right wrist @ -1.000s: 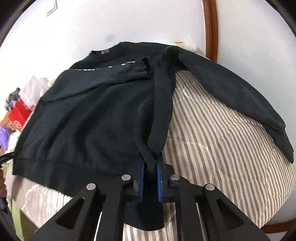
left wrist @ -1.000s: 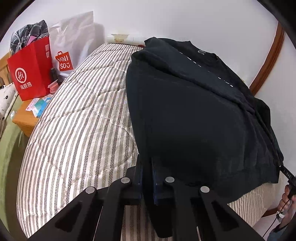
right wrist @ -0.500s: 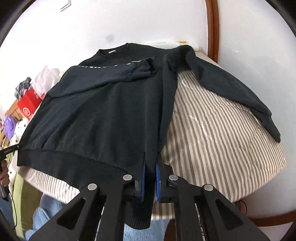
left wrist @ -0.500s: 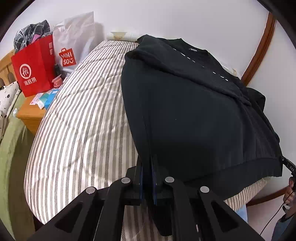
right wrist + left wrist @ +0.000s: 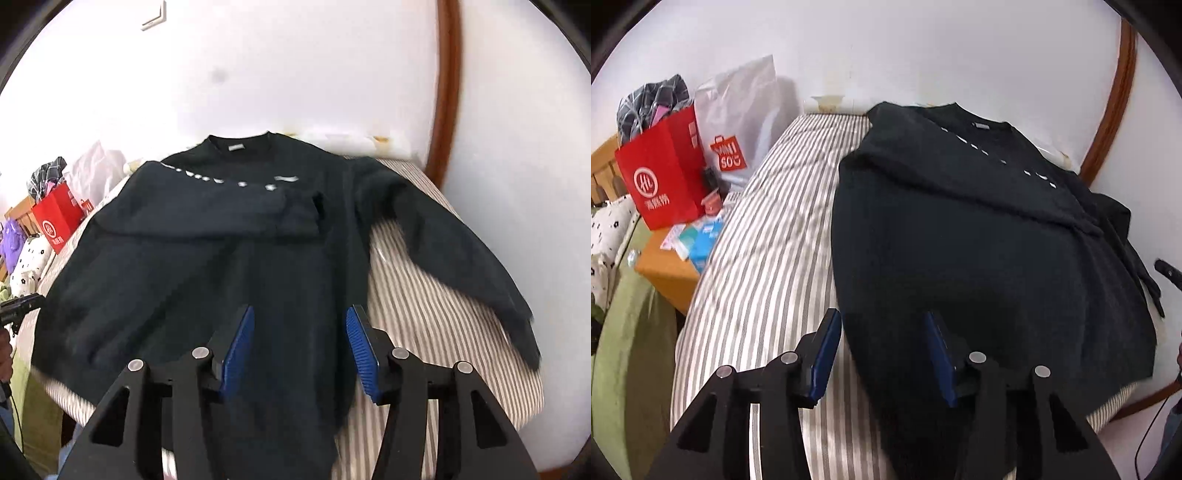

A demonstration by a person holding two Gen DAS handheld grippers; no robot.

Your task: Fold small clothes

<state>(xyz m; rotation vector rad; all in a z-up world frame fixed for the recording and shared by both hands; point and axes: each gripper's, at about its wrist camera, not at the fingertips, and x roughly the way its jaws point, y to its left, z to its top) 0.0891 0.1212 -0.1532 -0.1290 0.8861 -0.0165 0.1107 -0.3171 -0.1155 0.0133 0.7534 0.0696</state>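
A black sweater (image 5: pixel 207 280) is spread flat on a striped bed (image 5: pixel 764 266), with its neck by the wall and its bottom edge hanging a little over the near side. One sleeve (image 5: pixel 229 210) is folded across the chest. The other sleeve (image 5: pixel 454 254) is stretched out over the stripes.

The left claw (image 5: pixel 882 354) is held wide open, and nothing is gripped in it. The sweater's bottom corner is seen between its blue pads (image 5: pixel 827 350). The right claw (image 5: pixel 301 350) is spread wide too, and nothing is pinched by it. The sweater's side edge lies between its fingers.

The sweater looks soft, thick and floppy. It is likely to sag and bend wherever it is lifted, but it is not likely to break or slip. A good hold is likely found on the thick bottom band or on the cuff of the loose sleeve. Only one layer should be pinched, or the fold underneath may be dragged along.

A red bag (image 5: pixel 661 177) and a white bag (image 5: pixel 738 114) are seen beside the bed.
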